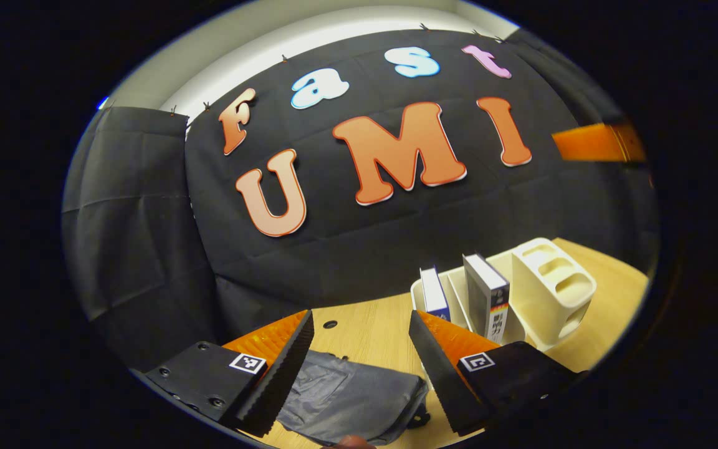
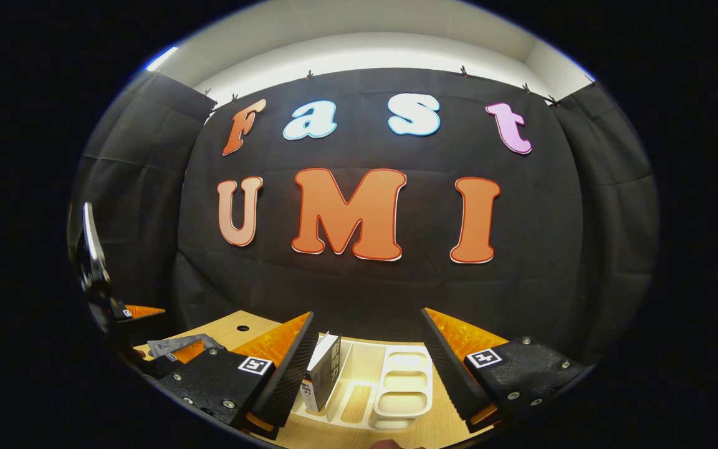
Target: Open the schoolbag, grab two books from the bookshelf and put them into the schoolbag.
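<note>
In the left gripper view the left tongs (image 1: 359, 362) hang spread wide and empty above the grey schoolbag (image 1: 346, 399), which lies flat on the wooden counter (image 1: 371, 324). To its right, two books (image 1: 487, 296) stand upright in the cream bookshelf (image 1: 552, 290). In the right gripper view the right tongs (image 2: 368, 358) are also wide apart and empty above that bookshelf.

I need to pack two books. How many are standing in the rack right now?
2. In the left gripper view, one book stands in the rack's end slot, another book in the slot beside it. Others may be hidden.
</note>
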A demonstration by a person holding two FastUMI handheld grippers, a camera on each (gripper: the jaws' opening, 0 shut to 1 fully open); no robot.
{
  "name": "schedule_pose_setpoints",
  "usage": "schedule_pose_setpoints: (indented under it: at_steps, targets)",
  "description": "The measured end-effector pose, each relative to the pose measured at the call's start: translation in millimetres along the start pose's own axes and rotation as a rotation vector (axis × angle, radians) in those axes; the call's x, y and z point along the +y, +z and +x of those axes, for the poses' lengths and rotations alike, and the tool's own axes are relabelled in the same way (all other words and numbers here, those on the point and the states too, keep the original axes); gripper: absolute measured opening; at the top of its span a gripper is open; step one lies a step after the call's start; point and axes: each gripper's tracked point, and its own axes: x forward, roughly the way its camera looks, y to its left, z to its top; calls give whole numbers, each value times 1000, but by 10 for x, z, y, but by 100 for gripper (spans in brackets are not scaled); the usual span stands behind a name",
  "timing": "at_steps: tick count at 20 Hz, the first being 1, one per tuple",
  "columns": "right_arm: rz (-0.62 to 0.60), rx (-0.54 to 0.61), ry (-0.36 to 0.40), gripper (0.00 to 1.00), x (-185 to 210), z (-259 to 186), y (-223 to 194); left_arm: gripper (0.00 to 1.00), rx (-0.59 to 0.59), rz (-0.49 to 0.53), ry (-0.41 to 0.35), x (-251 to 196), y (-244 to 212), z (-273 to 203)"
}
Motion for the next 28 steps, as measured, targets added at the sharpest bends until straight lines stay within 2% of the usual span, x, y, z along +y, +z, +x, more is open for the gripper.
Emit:
schedule_pose_setpoints:
  at_steps: [3, 11, 16, 19, 22, 26, 28]
  targets:
    - [-12, 4, 12, 97, -78, -14, -37, 96, 56, 101, 30, -116, -320, 2]
    - [-38, 22, 15, 97, -416, -80, -191, 95, 235, 399, 35, -553, -1318, -55]
    - [-59, 32, 5, 97, -614, -122, -284, 95, 342, 531, 40, -642, -1813, -71]
    - [-57, 38, 5, 97, -687, -123, -318, 92, 396, 576, 74, -588, -2069, -39]
    - [-56, 37, 2, 97, -747, -99, -316, 90, 432, 619, 119, -511, -2217, 26]
    - [-56, 46, -1, 97, -782, -70, -348, 86, 389, 687, 205, -330, -2026, 98]
    - [-57, 54, 3, 97, -762, -37, -366, 79, 357, 705, 223, -264, -1943, 146]
